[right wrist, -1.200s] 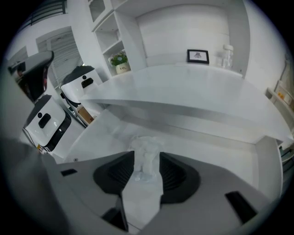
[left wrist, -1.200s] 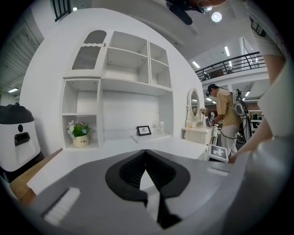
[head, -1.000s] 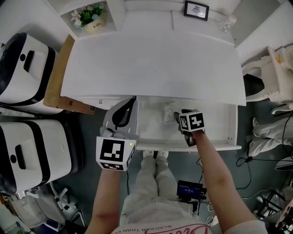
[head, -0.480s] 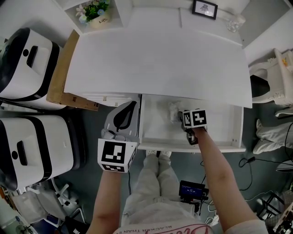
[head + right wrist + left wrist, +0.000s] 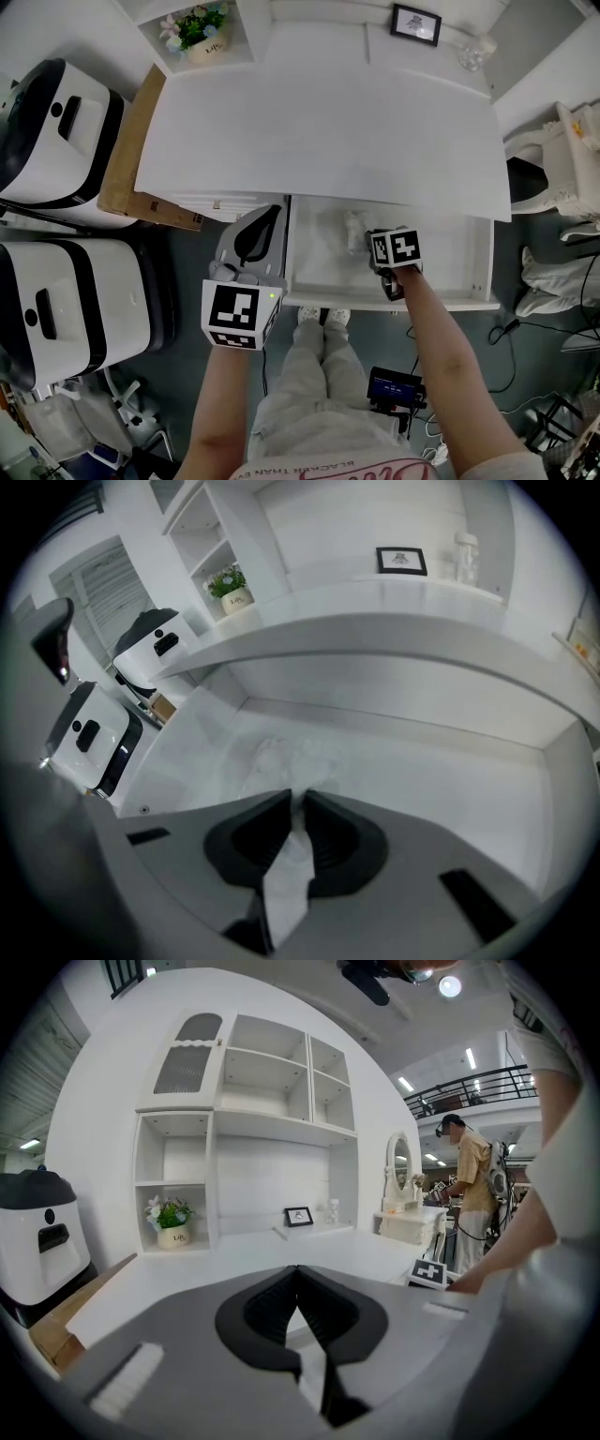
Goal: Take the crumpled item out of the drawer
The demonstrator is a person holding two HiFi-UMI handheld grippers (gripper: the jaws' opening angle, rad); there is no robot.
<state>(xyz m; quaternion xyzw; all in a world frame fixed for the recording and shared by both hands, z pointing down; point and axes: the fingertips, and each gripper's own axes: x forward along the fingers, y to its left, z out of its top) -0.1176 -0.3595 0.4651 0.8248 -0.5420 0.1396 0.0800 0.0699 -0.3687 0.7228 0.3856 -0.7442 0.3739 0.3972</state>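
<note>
The crumpled item (image 5: 352,227) is a white wad of paper lying in the open white drawer (image 5: 394,302) under the desk top. My right gripper (image 5: 366,240) reaches into the drawer from the front. In the right gripper view its jaws are closing on the crumpled item (image 5: 292,759), and a fold of the paper runs down between the pads, right gripper (image 5: 298,803). My left gripper (image 5: 270,212) hovers outside the drawer's left end, shut and empty. In its own view the left gripper (image 5: 298,1274) faces the desk top.
The white desk top (image 5: 319,131) overhangs the drawer's back. A flower pot (image 5: 197,33) and a picture frame (image 5: 415,23) stand on shelves behind. Two white appliances (image 5: 56,122) and a wooden board (image 5: 122,159) are at the left, a white chair (image 5: 553,150) at the right. A person (image 5: 469,1185) stands far off.
The right gripper has pushed slightly further into the drawer, up to the crumpled item. The left gripper has stayed in place beside the drawer.
</note>
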